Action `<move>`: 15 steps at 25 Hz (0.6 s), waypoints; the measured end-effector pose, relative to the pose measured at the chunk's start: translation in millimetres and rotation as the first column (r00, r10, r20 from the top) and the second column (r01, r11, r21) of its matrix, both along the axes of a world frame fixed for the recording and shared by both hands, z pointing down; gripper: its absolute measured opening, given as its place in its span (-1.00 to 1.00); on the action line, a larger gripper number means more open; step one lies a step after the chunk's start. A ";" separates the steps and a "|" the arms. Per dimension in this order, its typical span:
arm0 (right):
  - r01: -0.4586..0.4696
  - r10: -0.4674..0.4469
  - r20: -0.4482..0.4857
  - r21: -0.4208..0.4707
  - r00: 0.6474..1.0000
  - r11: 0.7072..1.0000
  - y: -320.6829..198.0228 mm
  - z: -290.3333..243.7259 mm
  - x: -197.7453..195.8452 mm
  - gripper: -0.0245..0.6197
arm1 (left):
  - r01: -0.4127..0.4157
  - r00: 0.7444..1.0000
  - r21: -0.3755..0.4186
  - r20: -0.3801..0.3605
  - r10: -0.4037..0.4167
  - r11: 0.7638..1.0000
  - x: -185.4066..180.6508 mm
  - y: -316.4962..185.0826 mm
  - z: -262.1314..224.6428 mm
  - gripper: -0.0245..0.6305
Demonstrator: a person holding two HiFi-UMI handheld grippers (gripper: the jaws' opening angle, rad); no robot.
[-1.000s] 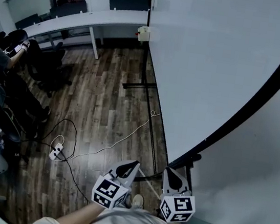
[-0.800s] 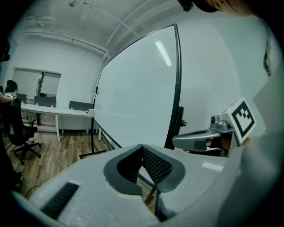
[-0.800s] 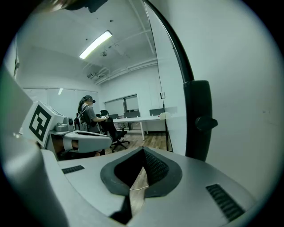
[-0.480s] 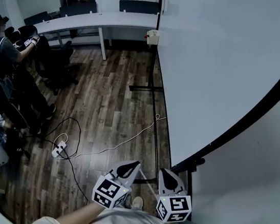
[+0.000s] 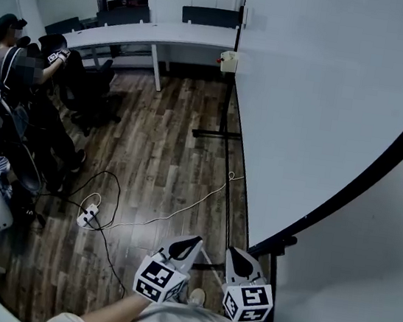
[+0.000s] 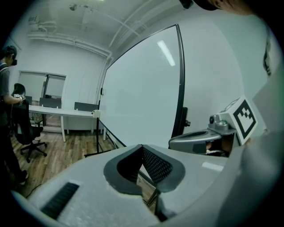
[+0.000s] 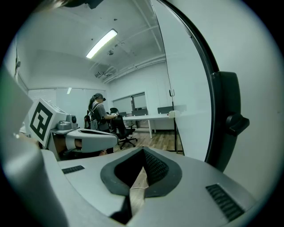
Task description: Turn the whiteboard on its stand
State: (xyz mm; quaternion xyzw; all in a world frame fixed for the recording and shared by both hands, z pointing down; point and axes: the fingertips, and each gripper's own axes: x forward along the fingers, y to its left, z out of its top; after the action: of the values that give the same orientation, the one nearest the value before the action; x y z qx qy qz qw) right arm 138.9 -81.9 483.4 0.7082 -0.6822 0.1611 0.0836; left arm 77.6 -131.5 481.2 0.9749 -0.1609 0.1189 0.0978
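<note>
Presently: whiteboard (image 5: 329, 100), black-framed, is standing on its stand (image 5: 214, 133) over the wooden floor (image 5: 150, 157), filling the right side. Long white table (image 5: 152, 34) is running along the far wall. White cable (image 5: 180, 207) is lying across the floor. Left tongs (image 5: 190, 241) and right tongs (image 5: 237, 254) are hovering closed and empty, near the board's nearest edge.

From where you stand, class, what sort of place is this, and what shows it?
Probably an office or meeting room: a large whiteboard on a stand, a long white desk by the far wall, and a black office chair.
</note>
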 end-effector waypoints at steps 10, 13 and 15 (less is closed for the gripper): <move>0.028 -0.028 0.005 -0.010 1.000 1.000 -0.9 1.5 -9.8 -0.90 | 0.006 1.000 -0.002 0.002 -0.006 1.000 -6.6 1.4 -1.4 -0.89; 0.038 -0.038 0.005 -0.011 0.999 0.999 -7.0 -4.3 -6.5 -0.90 | 0.003 1.000 -0.001 0.003 -0.003 1.000 -2.4 -3.4 -7.5 -0.89; 0.044 -0.044 0.005 -0.011 0.999 0.999 -10.7 -6.3 -2.0 -0.90 | 0.002 1.000 0.001 0.003 -0.002 1.000 2.4 -6.1 -10.0 -0.89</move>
State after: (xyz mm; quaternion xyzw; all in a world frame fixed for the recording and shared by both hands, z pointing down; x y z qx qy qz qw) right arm 136.9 -92.6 477.1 0.6921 -0.6971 0.1646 0.0894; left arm 80.0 -137.6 471.1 0.9746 -0.1618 0.1202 0.0973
